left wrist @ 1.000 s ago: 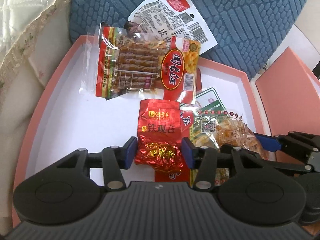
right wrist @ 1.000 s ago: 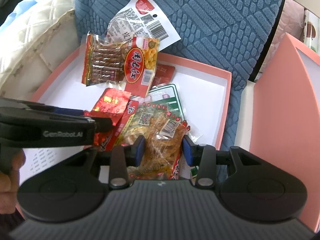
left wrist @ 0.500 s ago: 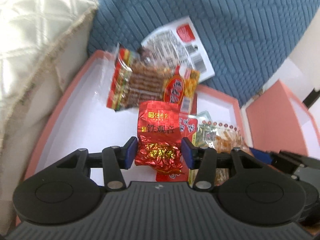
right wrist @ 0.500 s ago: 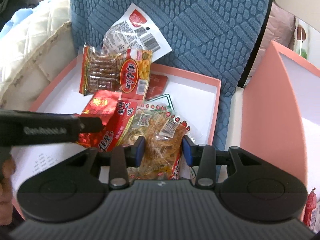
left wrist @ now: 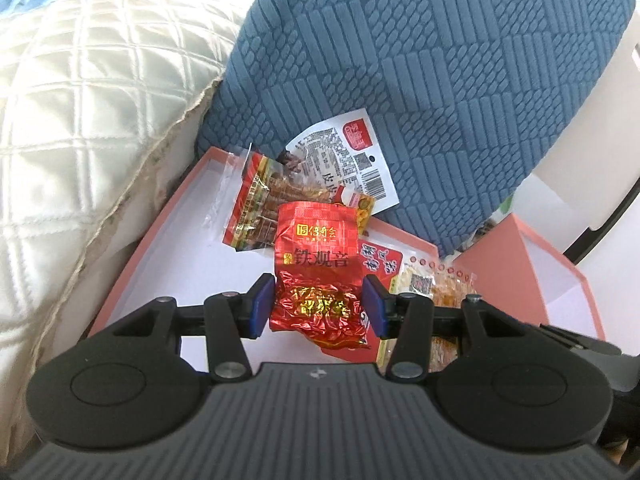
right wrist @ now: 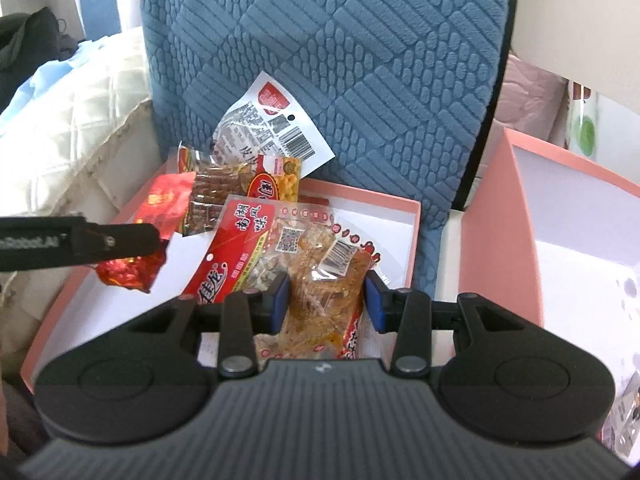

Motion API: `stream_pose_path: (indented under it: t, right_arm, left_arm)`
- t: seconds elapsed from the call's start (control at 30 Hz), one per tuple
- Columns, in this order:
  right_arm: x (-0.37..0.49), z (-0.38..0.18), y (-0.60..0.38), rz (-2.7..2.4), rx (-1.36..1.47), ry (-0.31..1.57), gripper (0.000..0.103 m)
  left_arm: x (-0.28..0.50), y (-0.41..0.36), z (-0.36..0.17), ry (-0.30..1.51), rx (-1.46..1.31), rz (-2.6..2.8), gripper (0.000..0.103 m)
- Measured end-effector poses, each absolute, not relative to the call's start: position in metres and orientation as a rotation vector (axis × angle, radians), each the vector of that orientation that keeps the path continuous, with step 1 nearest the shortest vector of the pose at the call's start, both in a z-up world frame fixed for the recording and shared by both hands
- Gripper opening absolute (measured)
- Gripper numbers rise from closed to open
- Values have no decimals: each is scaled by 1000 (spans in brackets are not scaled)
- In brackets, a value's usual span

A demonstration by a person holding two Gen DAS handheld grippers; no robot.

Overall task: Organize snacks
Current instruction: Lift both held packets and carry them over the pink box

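Pink box (right wrist: 414,216) against blue cushion (right wrist: 360,60) holds perhaps four snack packets (right wrist: 240,240).

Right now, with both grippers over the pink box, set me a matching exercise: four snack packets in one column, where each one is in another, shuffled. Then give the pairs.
Column one
1. red foil tea packet
2. clear orange snack packet
3. white packet with barcode
4. red-edged packet of brown sticks

Column two
A. leaning against the blue cushion
B. clamped in the right gripper
C. clamped in the left gripper
D. lying at the far end of the pink box, ungripped

Pairs: 1-C, 2-B, 3-A, 4-D
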State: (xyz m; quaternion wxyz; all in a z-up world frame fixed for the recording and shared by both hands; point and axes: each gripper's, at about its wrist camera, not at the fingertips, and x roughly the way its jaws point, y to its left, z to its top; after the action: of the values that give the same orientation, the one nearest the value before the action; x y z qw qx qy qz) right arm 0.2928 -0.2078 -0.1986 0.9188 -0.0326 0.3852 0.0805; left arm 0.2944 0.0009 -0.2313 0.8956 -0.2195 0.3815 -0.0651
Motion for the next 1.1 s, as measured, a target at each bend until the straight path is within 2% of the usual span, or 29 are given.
stream_pose_path:
  t: [0.43, 1.1]
  right_arm:
    - [245, -178, -224, 144, -23, 771, 42]
    - [209, -91, -278, 97, 12, 637, 42]
  left_arm:
    - [258, 5, -209, 745, -505, -160, 54]
    - [234, -34, -133, 668, -502, -231, 54]
